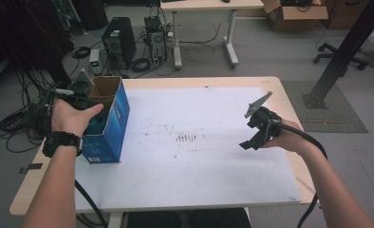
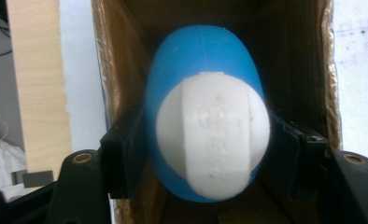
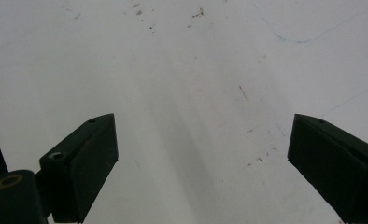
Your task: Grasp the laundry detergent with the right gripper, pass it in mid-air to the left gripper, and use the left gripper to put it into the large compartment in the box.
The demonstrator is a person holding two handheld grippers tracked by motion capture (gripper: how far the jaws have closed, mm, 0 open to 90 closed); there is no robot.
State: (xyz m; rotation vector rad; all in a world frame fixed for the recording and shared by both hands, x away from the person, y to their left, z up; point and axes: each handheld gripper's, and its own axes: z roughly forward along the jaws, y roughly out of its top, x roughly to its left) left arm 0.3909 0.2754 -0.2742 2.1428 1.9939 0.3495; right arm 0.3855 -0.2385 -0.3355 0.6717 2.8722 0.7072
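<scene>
Tongs on your left hand (image 2: 205,154) are closed on a blue and white bottle (image 2: 205,121): in the left gripper view the two black jaws press its blue flanks from either side, with the white cap end (image 2: 212,135) facing the camera. The bottle sits inside the open-topped blue cardboard box (image 1: 110,124), its brown inner walls standing on both sides of the jaws. In the high view your left hand (image 1: 71,118) reaches down into the top of this box, which stands upright at the left edge of the worktop (image 1: 199,142).

Your right tongs (image 3: 201,158) stand wide apart and hold nothing; the right gripper view shows bare white sheet (image 3: 187,70) with faint marks between the jaws. In the high view your right hand (image 1: 282,135) holds these tongs above the right part of the worktop, well apart from the box.
</scene>
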